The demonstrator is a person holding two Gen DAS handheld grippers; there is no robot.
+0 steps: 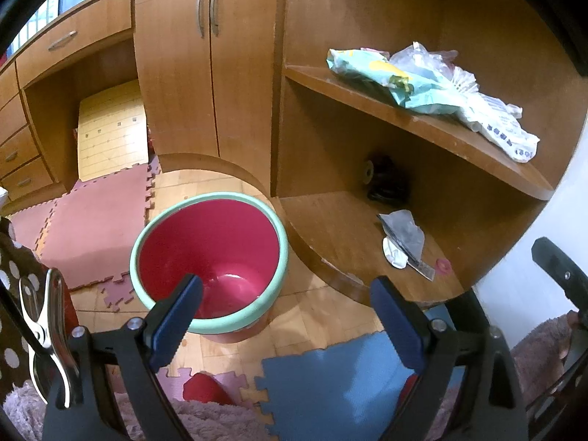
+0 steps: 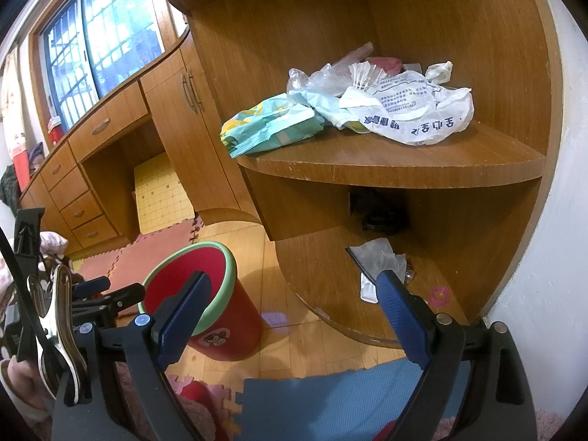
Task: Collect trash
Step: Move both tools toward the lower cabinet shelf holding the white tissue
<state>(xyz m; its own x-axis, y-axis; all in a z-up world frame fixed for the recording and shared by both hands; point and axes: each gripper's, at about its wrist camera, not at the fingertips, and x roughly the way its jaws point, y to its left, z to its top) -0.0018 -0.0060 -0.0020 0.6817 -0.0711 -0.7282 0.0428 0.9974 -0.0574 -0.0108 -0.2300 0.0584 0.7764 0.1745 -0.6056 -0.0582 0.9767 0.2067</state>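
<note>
A red bin with a mint-green rim (image 1: 211, 253) (image 2: 205, 294) stands on the wooden floor, its inside bare. On the upper corner shelf (image 1: 422, 125) (image 2: 386, 161) lies a pile of trash: a teal and yellow wrapper (image 1: 371, 70) (image 2: 268, 126) and a white printed plastic bag (image 1: 503, 128) (image 2: 411, 114). The lower shelf (image 1: 341, 242) (image 2: 323, 268) holds crumpled clear plastic and paper (image 1: 402, 239) (image 2: 378, 257) and a small pink cap (image 1: 442, 265) (image 2: 440, 293). My left gripper (image 1: 286, 294) hangs open above the bin. My right gripper (image 2: 294, 290) is open near the lower shelf.
Blue (image 1: 330, 382) (image 2: 330, 397) and pink foam mats (image 1: 99, 213) (image 2: 147, 253) cover parts of the floor. A wooden desk with drawers and cabinet doors (image 1: 205, 55) (image 2: 110, 154) stands to the left. A dark object (image 1: 386, 180) sits at the back of the lower shelf.
</note>
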